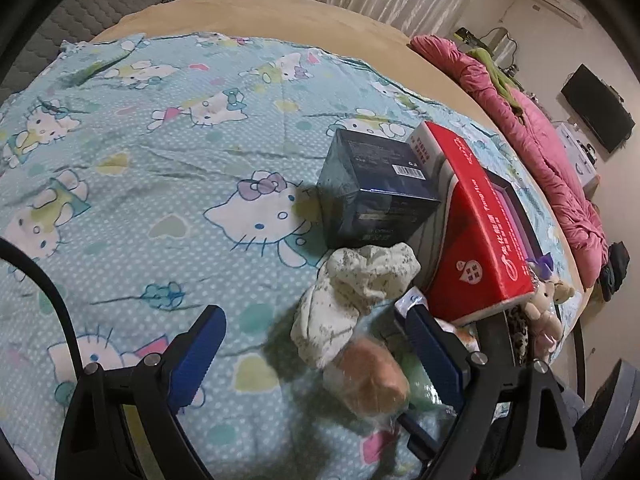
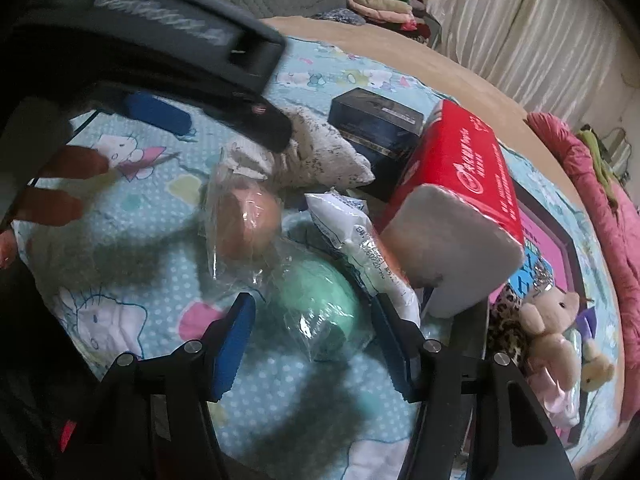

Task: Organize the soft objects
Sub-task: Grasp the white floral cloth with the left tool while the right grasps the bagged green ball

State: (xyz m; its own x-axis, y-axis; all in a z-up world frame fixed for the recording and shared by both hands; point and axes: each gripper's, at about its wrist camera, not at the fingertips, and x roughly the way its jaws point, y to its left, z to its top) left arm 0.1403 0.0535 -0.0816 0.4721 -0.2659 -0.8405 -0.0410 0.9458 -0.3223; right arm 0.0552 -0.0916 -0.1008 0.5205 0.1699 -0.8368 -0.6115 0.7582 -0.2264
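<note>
On a blue cartoon-cat blanket point(image 1: 160, 168) lie a speckled white cloth point(image 1: 356, 292), a bagged tan ball point(image 1: 372, 380) and a bagged green ball point(image 2: 320, 300). My left gripper point(image 1: 316, 344) is open, its jaws on either side of the cloth and the tan ball. My right gripper point(image 2: 312, 340) is open around the green ball, which sits between its blue fingers point(image 2: 232, 344). The tan ball point(image 2: 244, 224), a white plastic packet point(image 2: 360, 240) and the cloth point(image 2: 316, 152) lie beyond it. The left gripper's body point(image 2: 180, 48) fills the right view's upper left.
A dark blue box point(image 1: 376, 188) and a red tissue box point(image 1: 476, 232) stand to the right on the blanket. Small plush bears point(image 2: 552, 336) and a leopard-print item point(image 2: 508, 328) lie at the right edge. A pink quilt point(image 1: 540, 152) lies along the bed's far side.
</note>
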